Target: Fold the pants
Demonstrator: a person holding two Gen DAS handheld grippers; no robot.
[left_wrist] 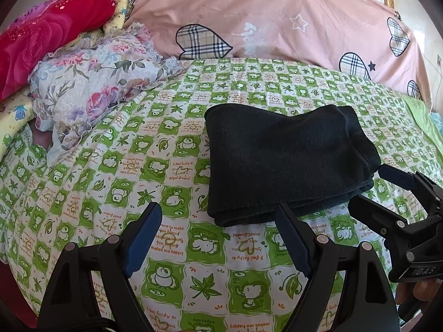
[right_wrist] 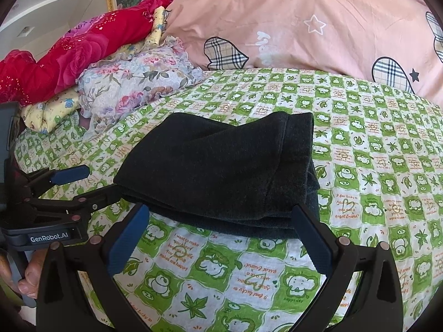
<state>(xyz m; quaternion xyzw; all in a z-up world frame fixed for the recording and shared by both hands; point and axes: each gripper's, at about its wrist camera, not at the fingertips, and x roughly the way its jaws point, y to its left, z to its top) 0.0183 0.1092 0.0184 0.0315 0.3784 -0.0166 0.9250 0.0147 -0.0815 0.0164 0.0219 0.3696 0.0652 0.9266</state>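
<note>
Dark folded pants (left_wrist: 282,160) (right_wrist: 221,166) lie in a compact stack on the green-and-white checked bed sheet (left_wrist: 166,249) (right_wrist: 373,193). In the left wrist view my left gripper (left_wrist: 217,211) is open just before the stack's near left corner, and its right finger overlaps the near edge. In the right wrist view my right gripper (right_wrist: 220,213) is open, its fingers spanning the stack's near edge. Each gripper also shows in the other view: the right gripper (left_wrist: 371,188) by the stack's right side, the left gripper (right_wrist: 95,181) by its left side. Neither grips the cloth.
A big pink quilt with plaid hearts (left_wrist: 277,22) (right_wrist: 304,27) lies along the far side of the bed. A floral cloth (left_wrist: 94,88) (right_wrist: 133,83), a red blanket (left_wrist: 41,36) and yellow bedding are piled at the far left. A person's fingers (right_wrist: 30,276) hold a handle.
</note>
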